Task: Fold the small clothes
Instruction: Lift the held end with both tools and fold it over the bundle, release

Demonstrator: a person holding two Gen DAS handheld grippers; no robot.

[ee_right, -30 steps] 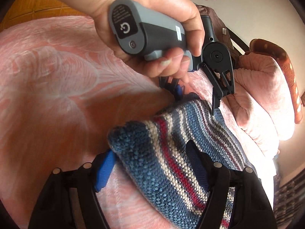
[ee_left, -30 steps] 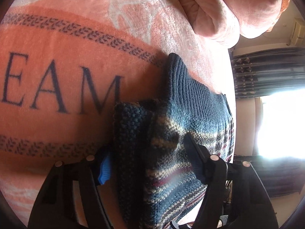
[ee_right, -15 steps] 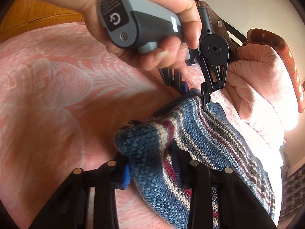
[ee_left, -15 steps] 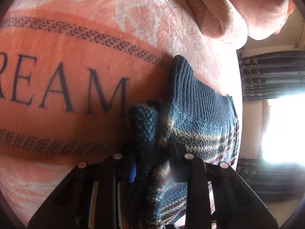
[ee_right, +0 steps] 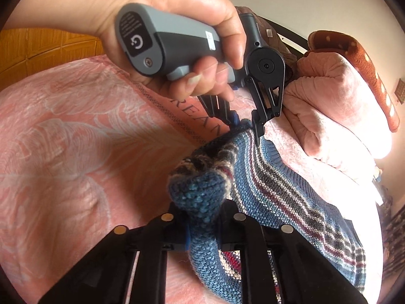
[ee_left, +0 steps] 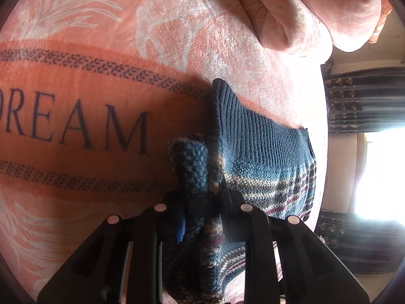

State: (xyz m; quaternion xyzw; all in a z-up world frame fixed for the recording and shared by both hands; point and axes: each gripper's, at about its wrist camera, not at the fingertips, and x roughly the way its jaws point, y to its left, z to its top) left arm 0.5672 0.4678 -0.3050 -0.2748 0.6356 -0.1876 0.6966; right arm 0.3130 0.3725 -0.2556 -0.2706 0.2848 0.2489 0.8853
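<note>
A small blue knit sweater (ee_left: 263,149) with cream and maroon stripes lies on a pink blanket. My left gripper (ee_left: 202,202) is shut on a bunched edge of it, close to the ribbed hem. In the right wrist view the same sweater (ee_right: 283,192) spreads to the right, and my right gripper (ee_right: 202,217) is shut on a rolled blue fold at its near edge. The left gripper (ee_right: 244,126) shows there too, held by a hand (ee_right: 182,12), pinching the sweater's far edge. The pinched edge between the two grippers is lifted off the blanket.
The pink blanket (ee_left: 76,126) bears dark "DREAM" lettering and pale leaf patterns. A rolled pink quilt (ee_left: 303,12) lies at the far end of the bed, by a brown cushion (ee_right: 354,58). Dark curtains (ee_left: 364,101) and a bright window stand past the bed's edge.
Both grippers went from open around the sweater's edge to shut on it. The pinched edge has since bunched up and risen slightly off the blanket.
</note>
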